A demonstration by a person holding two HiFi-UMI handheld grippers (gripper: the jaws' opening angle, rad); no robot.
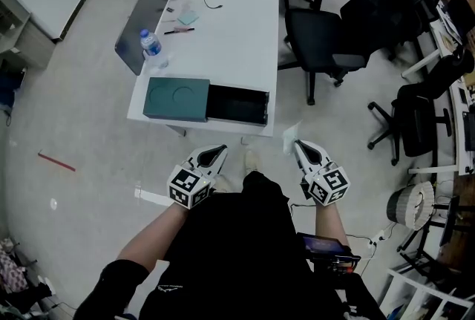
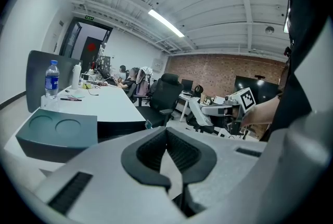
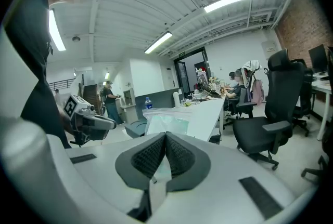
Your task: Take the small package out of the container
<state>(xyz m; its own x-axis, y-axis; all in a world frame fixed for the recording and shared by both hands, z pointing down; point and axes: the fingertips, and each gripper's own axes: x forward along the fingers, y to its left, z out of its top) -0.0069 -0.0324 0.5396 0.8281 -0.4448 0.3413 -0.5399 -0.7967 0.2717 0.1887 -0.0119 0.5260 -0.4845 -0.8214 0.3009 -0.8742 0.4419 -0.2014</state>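
Support: I see a long white table ahead of both claws | just beyond my left claw: dark green container, drawer open | farther ahead, left: water bottle, pen

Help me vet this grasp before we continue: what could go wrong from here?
1. The right claw pinches the thin small package only at its edge, over the floor; it may slip and fall.
2. The container sits at the table's near edge; a bump could knock it off.
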